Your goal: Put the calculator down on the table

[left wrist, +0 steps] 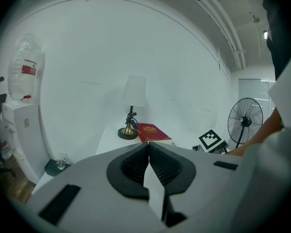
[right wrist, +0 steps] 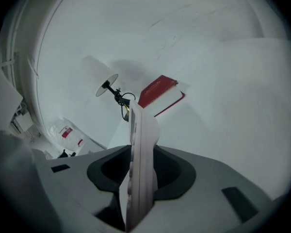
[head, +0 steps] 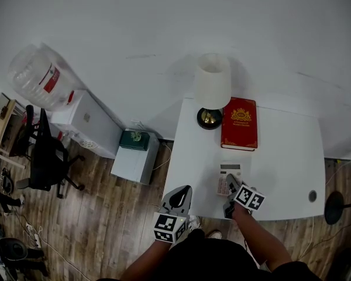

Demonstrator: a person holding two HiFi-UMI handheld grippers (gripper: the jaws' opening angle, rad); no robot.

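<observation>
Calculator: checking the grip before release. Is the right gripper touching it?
Touching. The right gripper view shows the calculator standing edge-on between the pads of the right gripper, both pads against it.

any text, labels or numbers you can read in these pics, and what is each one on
Nothing can be read as words or numbers.
red book: gold crest and lettering on the cover, too small to read.
water bottle: red label, print blurred.
calculator: keys and display too small to read.
</observation>
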